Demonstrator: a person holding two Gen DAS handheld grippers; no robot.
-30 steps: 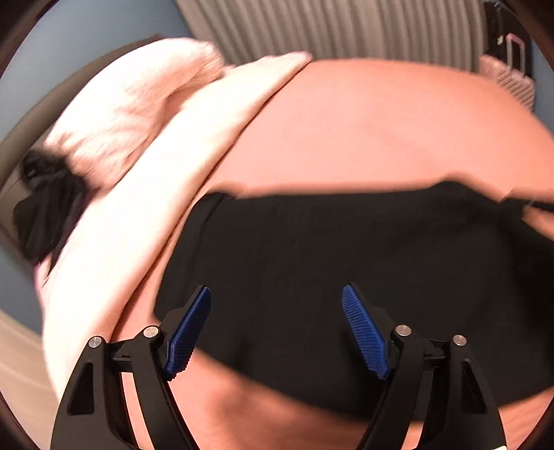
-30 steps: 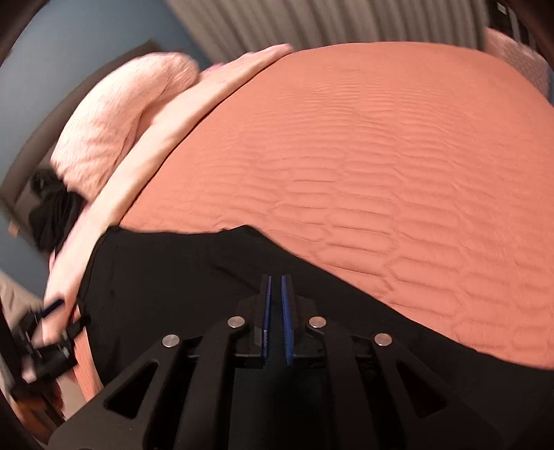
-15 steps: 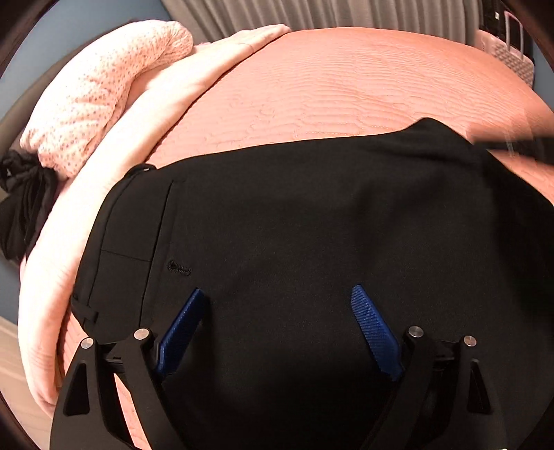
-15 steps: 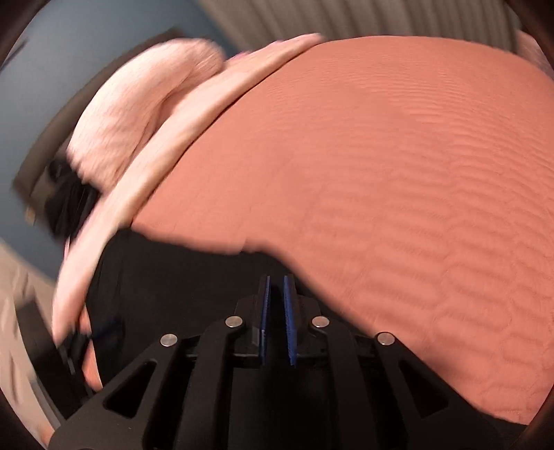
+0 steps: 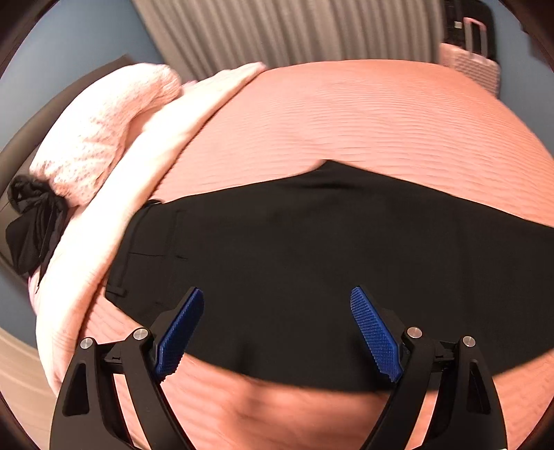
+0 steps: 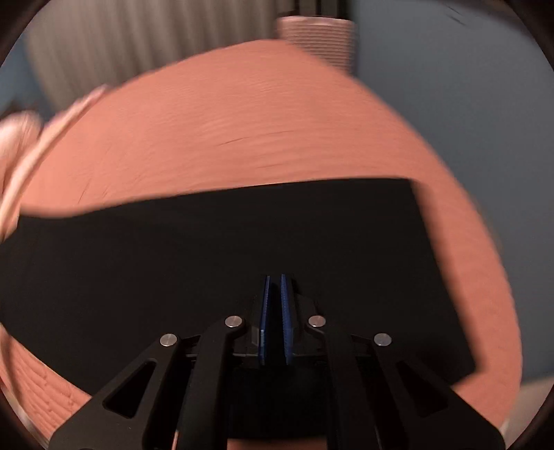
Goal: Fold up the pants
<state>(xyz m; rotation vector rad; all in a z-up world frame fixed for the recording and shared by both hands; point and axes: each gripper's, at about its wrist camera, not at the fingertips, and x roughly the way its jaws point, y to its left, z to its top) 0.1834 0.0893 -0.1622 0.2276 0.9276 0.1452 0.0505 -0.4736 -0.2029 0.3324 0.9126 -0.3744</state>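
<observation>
Black pants (image 5: 294,263) lying flat on the orange-pink bedspread (image 5: 363,114), spread wide from side to side. Waist end with a pocket and belt loop turned toward the pale pink folded blanket (image 5: 114,221), touching its edge. Leg end, seen from the right wrist, cut square near the far side of the bedspread (image 6: 242,131). Above the pants, the left gripper (image 5: 277,332) hanging with its blue pads (image 5: 180,332) spread wide, nothing between them, no cloth pinched. Over the pants (image 6: 207,249) too, the right gripper (image 6: 276,318) nearly closed, blue pads (image 6: 265,318) with just a thin gap, jaws opening a little; hard to tell if any cloth sits between them, all black and blurry there. Beside the blanket, a speckled pink pillow (image 5: 104,128), and past that a small black bundle of cloth (image 5: 33,228). Beyond the bedspread, a grey curtain (image 5: 277,31) and a pink ribbed suitcase (image 5: 474,65).
</observation>
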